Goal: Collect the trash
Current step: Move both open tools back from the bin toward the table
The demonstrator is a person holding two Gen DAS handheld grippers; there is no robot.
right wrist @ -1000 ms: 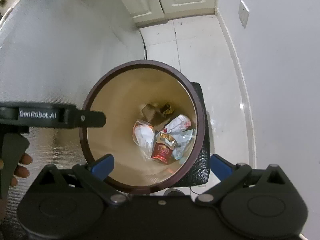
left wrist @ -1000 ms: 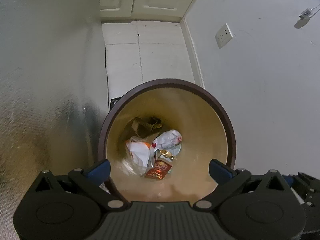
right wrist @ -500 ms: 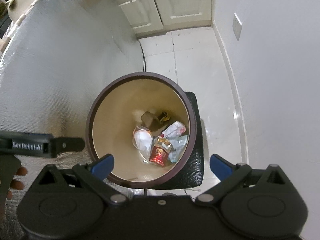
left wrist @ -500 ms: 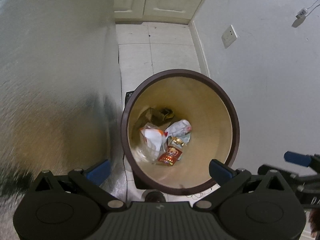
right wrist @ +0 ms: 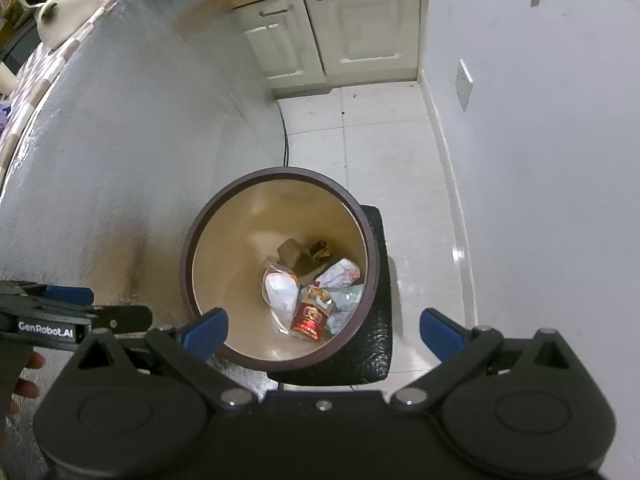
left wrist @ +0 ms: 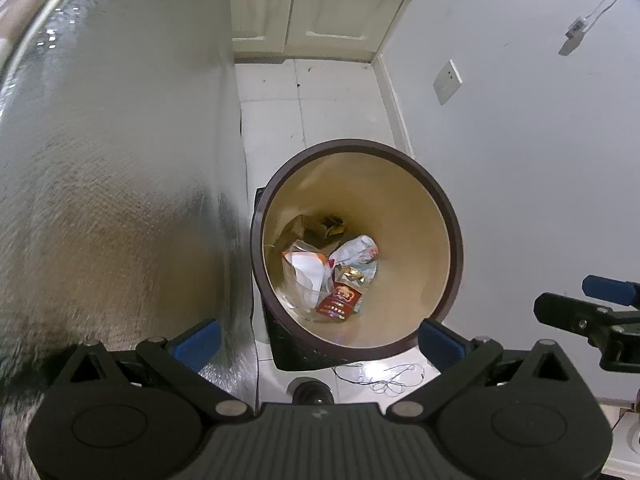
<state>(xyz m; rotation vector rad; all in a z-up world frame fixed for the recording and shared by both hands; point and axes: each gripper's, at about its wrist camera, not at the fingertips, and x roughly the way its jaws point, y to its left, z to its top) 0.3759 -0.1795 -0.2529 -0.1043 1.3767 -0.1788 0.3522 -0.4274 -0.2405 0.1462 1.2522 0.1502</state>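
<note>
Both grippers, left [left wrist: 318, 338] and right [right wrist: 322, 330], hung wide open and empty above the brown-rimmed trash bin [right wrist: 280, 174], where a red packet [right wrist: 310, 316] lay among crumpled wrappers [left wrist: 354, 250]

Brown-rimmed bin [left wrist: 448, 216] upright, crumpled trash [left wrist: 332, 276] inside

Both wrist cameras look steeply down from above the brown-rimmed bin [left wrist: 456, 248] [right wrist: 370, 256], the left camera nearer, the right higher and farther right, sharing the bin, tiled floor [left wrist: 320, 116] [right wrist: 380, 152] and far cabinets [left wrist: 320, 4] [right wrist: 340, 32].
</note>
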